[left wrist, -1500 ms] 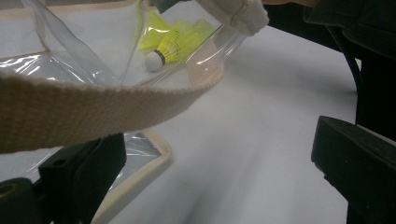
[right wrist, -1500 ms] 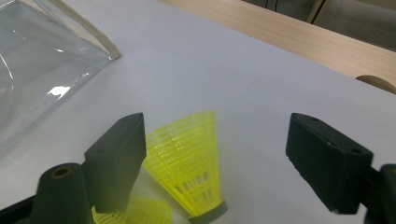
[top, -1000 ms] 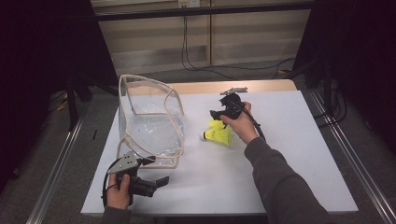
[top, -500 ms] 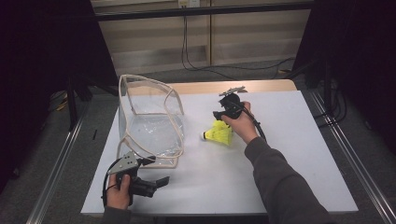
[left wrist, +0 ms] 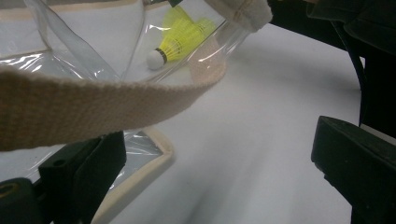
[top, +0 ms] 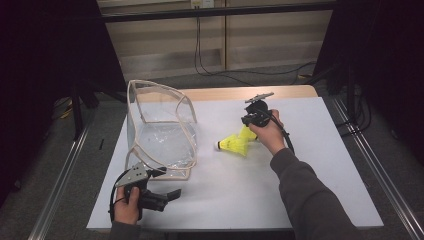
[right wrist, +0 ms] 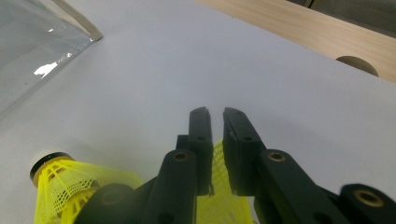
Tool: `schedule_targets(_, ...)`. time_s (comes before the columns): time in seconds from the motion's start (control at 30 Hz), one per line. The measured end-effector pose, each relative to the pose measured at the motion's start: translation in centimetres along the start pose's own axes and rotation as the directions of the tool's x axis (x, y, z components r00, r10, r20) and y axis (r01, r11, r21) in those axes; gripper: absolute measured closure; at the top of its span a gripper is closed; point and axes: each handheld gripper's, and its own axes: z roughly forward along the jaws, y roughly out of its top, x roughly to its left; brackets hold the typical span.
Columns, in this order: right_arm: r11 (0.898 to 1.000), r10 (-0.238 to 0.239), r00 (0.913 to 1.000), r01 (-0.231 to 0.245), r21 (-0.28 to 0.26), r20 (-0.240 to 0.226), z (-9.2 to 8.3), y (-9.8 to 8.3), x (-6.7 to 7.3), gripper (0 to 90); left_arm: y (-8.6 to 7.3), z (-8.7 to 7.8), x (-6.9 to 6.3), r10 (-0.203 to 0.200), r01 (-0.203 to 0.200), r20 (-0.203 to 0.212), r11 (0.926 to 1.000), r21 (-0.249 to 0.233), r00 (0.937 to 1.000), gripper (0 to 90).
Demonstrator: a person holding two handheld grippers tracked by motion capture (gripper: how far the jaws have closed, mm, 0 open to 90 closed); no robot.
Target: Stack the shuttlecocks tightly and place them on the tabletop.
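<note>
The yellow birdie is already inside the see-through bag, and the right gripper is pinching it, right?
Not quite. The yellow birdie lies outside the see-through bag, on the white table beside it, as the high view shows. The right gripper is pinching its yellow skirt.

The bench [top: 320,165] has a white top with a wooden strip along its far edge. On it stands a clear plastic bag [top: 160,132] with beige trim; near it lies a yellow shuttlecock [top: 231,145].

Yellow shuttlecocks [top: 235,145] at right gripper [top: 248,121], beside clear bag [top: 160,132], on white table [top: 320,165]
</note>
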Motion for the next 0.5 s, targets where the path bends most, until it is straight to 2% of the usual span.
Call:
schedule_targets(0.13, 1.0, -0.017, 0.9998, 0.017, 0.001, -0.008, -0.09, -0.22, -0.11, 90.0, -0.01, 0.01, 0.02, 0.003, -0.003, 0.0, 1.0, 0.003, 1.0, 3.3)
schedule_targets(0.5, 0.999, -0.033, 0.9993, 0.033, -0.001, -0.017, -0.43, -0.74, -0.04, 90.0, -0.03, 0.01, -0.03, -0.001, 0.001, -0.004, 1.0, 0.004, 1.0, 3.3)
